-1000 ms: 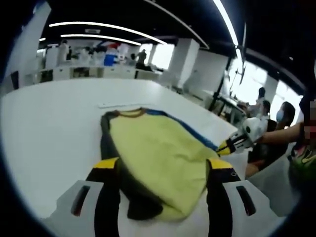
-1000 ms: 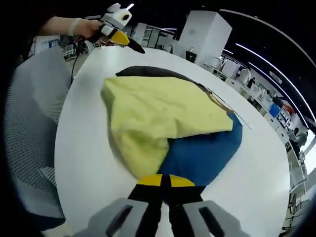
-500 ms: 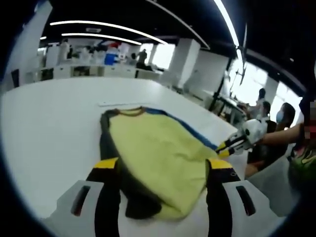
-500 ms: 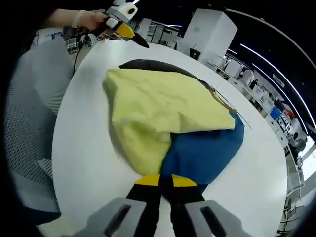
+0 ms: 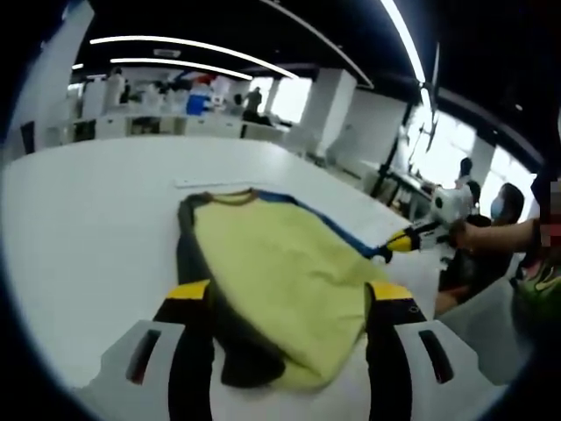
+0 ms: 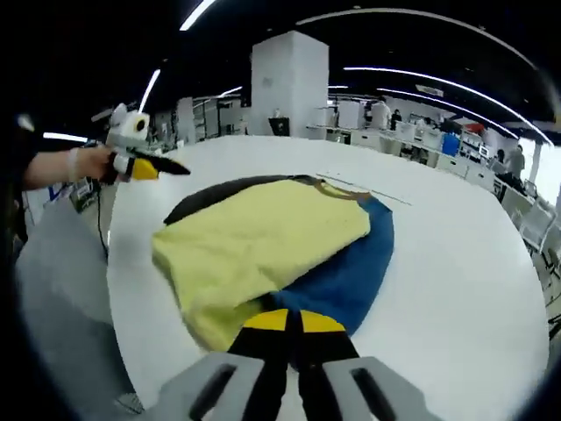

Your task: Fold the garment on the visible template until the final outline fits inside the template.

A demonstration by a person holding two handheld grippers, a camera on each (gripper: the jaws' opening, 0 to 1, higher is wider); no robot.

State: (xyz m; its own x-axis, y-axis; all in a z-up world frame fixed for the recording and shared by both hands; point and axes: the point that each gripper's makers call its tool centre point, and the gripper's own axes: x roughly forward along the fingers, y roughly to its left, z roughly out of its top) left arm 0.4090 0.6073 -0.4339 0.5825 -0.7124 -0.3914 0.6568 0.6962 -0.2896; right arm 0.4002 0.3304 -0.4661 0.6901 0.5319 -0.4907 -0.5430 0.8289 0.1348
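We see one garment [image 5: 280,272], yellow over blue and black, half-folded; right gripper [image 6: 294,321] jaws pinch its blue edge, left gripper [image 5: 289,294] jaws gape.

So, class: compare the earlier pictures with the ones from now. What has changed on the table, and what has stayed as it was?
The right gripper, shut on the blue sleeve, has lifted, drawing it up off the table toward the yellow body. In the right gripper view the camera has swung, so the whole scene looks shifted. The left gripper stays open above the garment's hem, and the collar lies as before.
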